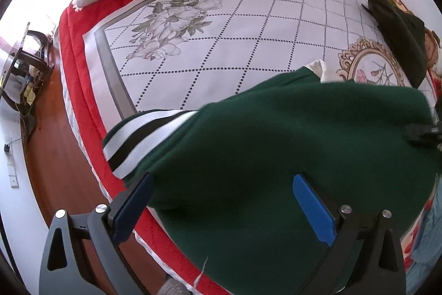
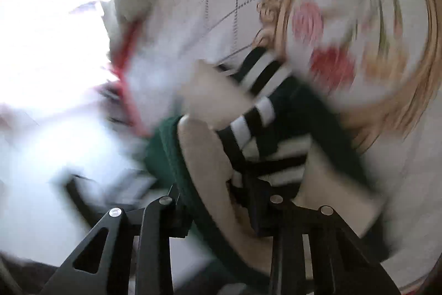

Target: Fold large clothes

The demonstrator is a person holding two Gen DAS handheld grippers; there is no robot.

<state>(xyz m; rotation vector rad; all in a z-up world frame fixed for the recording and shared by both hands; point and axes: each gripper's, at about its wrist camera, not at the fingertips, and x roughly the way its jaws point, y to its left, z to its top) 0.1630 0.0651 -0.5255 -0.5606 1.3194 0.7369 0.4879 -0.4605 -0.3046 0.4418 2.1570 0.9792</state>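
A: Under both claws lies the bed (image 1: 248, 26) — a red-edged cover with a dotted lattice and flowers — and spread over its near edge is the green garment (image 1: 276, 151), its striped band (image 1: 138, 134) off to the left of the left claw (image 1: 221, 201).

B: Is that claw holding anything?

A: No. Its blue fingers (image 1: 312, 209) stand wide apart above the green cloth, pinching nothing.

B: And the right claw (image 2: 221, 201)?

A: Its view is badly smeared (judge it with care). Bunched green cloth (image 2: 298, 112), striped trim (image 2: 265, 107) and a pale lining sit between its jaws, which look closed on the bundle.

B: So which step?

A: I'd say mid-fold — one side is being carried. Next, lay the bundle flat ahead of the left claw, and let that claw pin or take the free edge.
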